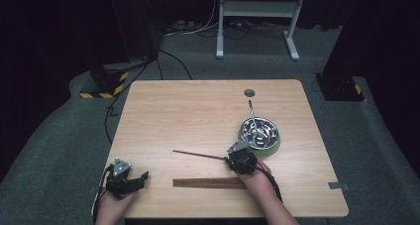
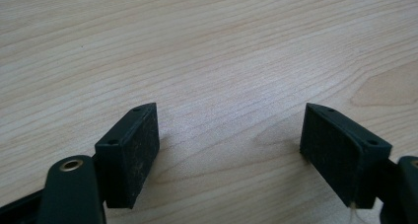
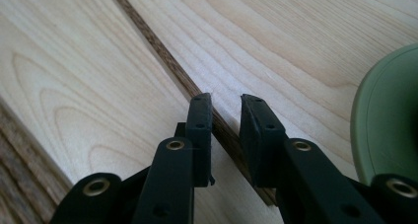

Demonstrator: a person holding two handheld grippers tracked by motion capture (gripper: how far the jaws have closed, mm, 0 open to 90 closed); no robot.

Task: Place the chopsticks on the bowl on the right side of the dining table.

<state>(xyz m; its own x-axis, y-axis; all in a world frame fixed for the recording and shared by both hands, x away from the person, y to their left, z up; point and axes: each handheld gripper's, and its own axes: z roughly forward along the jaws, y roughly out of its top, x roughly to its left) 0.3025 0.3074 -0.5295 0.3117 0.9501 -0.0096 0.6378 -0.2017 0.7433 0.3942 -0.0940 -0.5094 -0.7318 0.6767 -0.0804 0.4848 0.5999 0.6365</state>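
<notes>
— Wooden chopstick (image 3: 162,54) is straddled by the right gripper (image 3: 226,105) at the bowl's (image 1: 271,146) eight o'clock, not yet clamped or lifted.
— And the left gripper (image 2: 229,135)?
— Kept wide open, nothing held.

Two tools are resting over the desk (image 1: 198,111), the left tool (image 1: 130,181) and the right tool (image 1: 233,160). One loose chopstick (image 1: 198,154) is lying out, one chopstick bundle (image 1: 208,183), one bowl (image 1: 259,134) holding one spoon (image 1: 252,113).

A lab-like recording room: dark curtains, hazard-striped stand base (image 1: 105,84), floor cables (image 1: 194,28), grey carpet (image 1: 59,136).
</notes>
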